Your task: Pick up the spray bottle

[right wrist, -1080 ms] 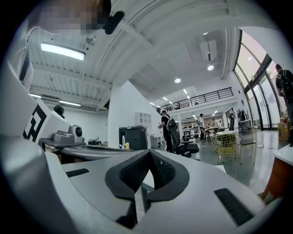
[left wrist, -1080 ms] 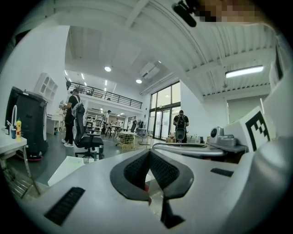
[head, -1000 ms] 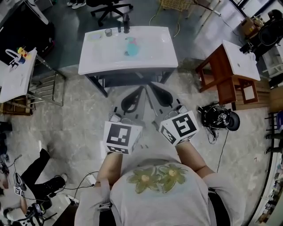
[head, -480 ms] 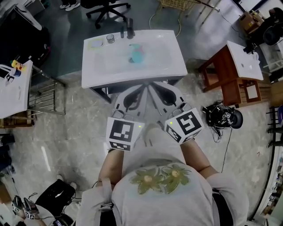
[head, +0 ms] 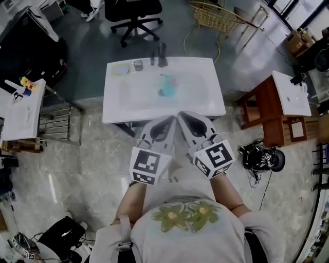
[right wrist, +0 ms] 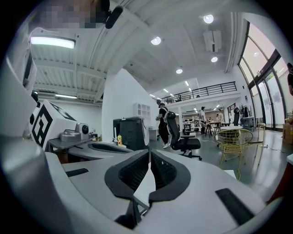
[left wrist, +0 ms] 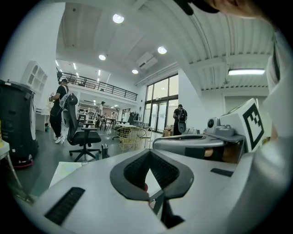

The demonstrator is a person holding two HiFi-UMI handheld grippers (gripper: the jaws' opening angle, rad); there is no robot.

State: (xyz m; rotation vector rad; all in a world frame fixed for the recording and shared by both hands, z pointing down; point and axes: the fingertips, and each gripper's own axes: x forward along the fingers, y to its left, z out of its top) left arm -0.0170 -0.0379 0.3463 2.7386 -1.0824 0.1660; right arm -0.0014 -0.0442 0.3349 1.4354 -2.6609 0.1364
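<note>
On the white table (head: 205,100) in front of us, near its middle and a little toward the far side, is the teal spray bottle (head: 166,90) with a pinkish part at its top end; from the steep head view we cannot tell whether it stands or lies. Along the far edge of the same table we see a small glass cup (head: 138,64), a dark bottle (head: 162,53) and a pale green pad (head: 121,68), all apart from the spray bottle. We hold the left gripper (head: 172,119) and the right gripper (head: 181,116) side by side, and their tips almost meet each other at the near edge of the table. The spray bottle is beyond both tips, not touched by either. In the left gripper view the two dark pads come together at their tips and hold nothing, so this gripper is closed and empty. In the right gripper view the pads also stand together with nothing between them, so this one is closed and empty as well. Each gripper points nearly level, across the table. Behind the table, on the grey floor, stand a black office chair (head: 134,15) and a yellow wire basket (head: 216,16). At our right is a brown wooden stand with a white top (head: 292,92), and near it a black device with cables (head: 263,156) lies on the floor.
</note>
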